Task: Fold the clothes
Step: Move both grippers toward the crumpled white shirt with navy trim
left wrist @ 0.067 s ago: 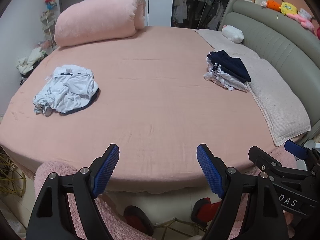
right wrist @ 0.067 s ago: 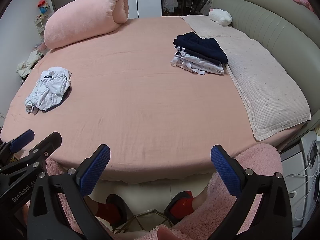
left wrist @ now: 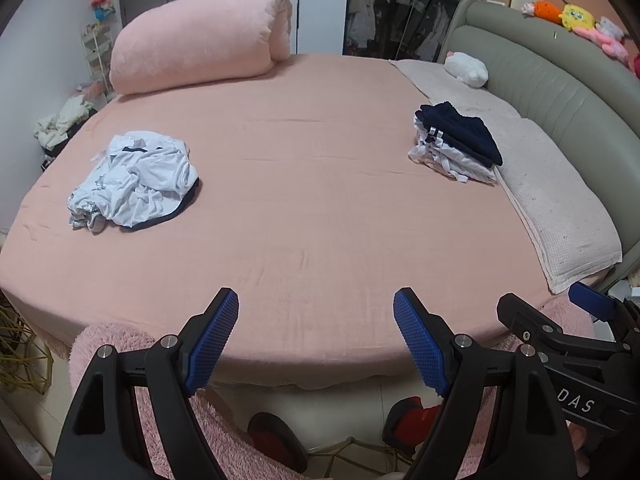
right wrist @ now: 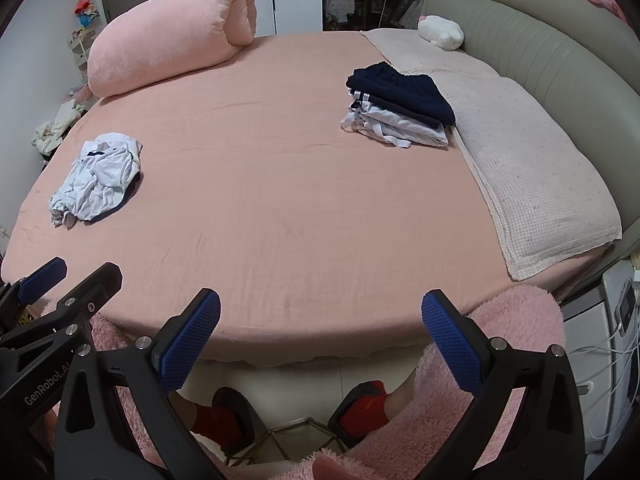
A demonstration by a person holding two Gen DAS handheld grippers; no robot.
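Observation:
A crumpled white garment with dark trim (left wrist: 134, 178) (right wrist: 96, 178) lies on the left side of the round pink bed (left wrist: 312, 200) (right wrist: 288, 208). A neat stack of folded clothes, navy on top of white (left wrist: 456, 144) (right wrist: 400, 106), rests at the right by the pale blanket. My left gripper (left wrist: 316, 336) hangs open over the bed's near edge, nothing between its blue pads. My right gripper (right wrist: 320, 336) is open too, also at the near edge and holding nothing. Each gripper shows at the side of the other's view.
A rolled pink duvet (left wrist: 200, 40) lies at the back left. A pale waffle blanket (left wrist: 552, 200) and a grey headboard (left wrist: 560, 88) line the right side, with a white plush (left wrist: 466, 69). A person's feet in red socks and black slippers (right wrist: 360, 408) stand below, by a pink fluffy garment (right wrist: 516, 320).

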